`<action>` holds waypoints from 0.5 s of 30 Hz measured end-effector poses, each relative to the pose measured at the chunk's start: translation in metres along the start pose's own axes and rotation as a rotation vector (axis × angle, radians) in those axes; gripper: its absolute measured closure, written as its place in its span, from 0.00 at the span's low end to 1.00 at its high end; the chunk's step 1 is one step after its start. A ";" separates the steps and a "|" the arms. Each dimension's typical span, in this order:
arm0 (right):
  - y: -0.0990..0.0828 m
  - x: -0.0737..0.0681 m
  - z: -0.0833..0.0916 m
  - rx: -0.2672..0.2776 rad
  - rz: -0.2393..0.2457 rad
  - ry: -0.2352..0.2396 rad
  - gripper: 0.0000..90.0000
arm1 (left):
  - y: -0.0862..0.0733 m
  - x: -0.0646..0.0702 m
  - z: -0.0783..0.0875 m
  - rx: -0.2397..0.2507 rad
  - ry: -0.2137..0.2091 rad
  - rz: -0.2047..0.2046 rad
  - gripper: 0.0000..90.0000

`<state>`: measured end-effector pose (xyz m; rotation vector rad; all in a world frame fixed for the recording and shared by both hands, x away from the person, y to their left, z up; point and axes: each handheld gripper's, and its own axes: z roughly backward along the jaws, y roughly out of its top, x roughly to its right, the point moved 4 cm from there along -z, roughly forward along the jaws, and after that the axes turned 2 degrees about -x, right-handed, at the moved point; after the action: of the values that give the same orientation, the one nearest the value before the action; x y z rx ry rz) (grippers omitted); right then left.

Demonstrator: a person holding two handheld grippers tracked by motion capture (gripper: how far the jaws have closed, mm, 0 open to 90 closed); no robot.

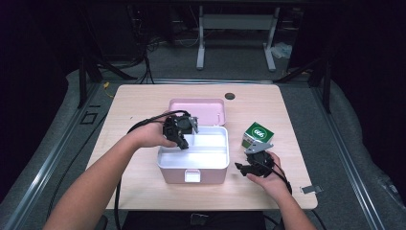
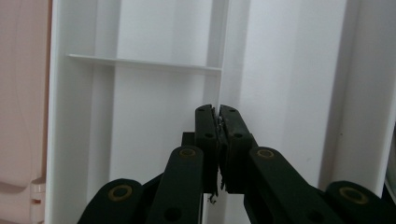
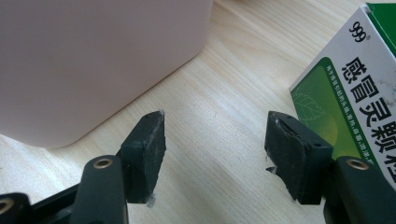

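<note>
A pink box (image 1: 172, 175) stands open at mid-table, its lid (image 1: 198, 109) tipped back, with a white divided tray (image 1: 210, 156) inside. My left gripper (image 1: 184, 143) reaches down into the tray's left part. In the left gripper view it (image 2: 219, 114) is shut on the tray's thin upright divider (image 2: 219, 84). A green and white medicine carton (image 1: 257, 133) stands just right of the box. My right gripper (image 1: 248, 163) rests low on the table in front of the carton. It (image 3: 219, 149) is open with bare wood between its jaws, the carton (image 3: 345, 107) by the right jaw and the pink box (image 3: 93, 60) to the left.
The wooden table (image 1: 143, 103) has a dark round grommet (image 1: 230, 96) near its far edge and a small metal clip (image 1: 311, 189) at the front right corner. A black cable (image 1: 143, 123) trails from the left gripper. A white desk frame (image 1: 237, 28) stands beyond.
</note>
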<state>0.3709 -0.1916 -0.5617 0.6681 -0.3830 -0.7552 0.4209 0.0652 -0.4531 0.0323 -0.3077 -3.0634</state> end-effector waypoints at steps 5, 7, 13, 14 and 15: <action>0.000 0.000 0.000 -0.006 0.001 -0.008 0.42 | 0.003 0.000 -0.001 -0.030 -0.001 -0.011 0.97; 0.000 0.000 0.000 -0.007 0.003 -0.009 0.42 | 0.005 0.000 -0.002 -0.051 -0.001 -0.023 0.97; 0.000 0.000 0.000 -0.002 -0.001 0.001 0.42 | 0.008 -0.001 -0.003 -0.080 -0.015 -0.027 0.97; -0.001 0.000 -0.001 -0.003 -0.004 0.003 0.42 | 0.009 -0.001 -0.003 -0.082 -0.015 -0.030 0.97; -0.001 0.001 -0.001 -0.004 -0.002 -0.001 0.42 | 0.009 -0.001 -0.003 -0.093 -0.014 -0.033 0.97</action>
<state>0.3712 -0.1921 -0.5624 0.6642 -0.3813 -0.7583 0.4228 0.0555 -0.4542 0.0111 -0.1664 -3.1075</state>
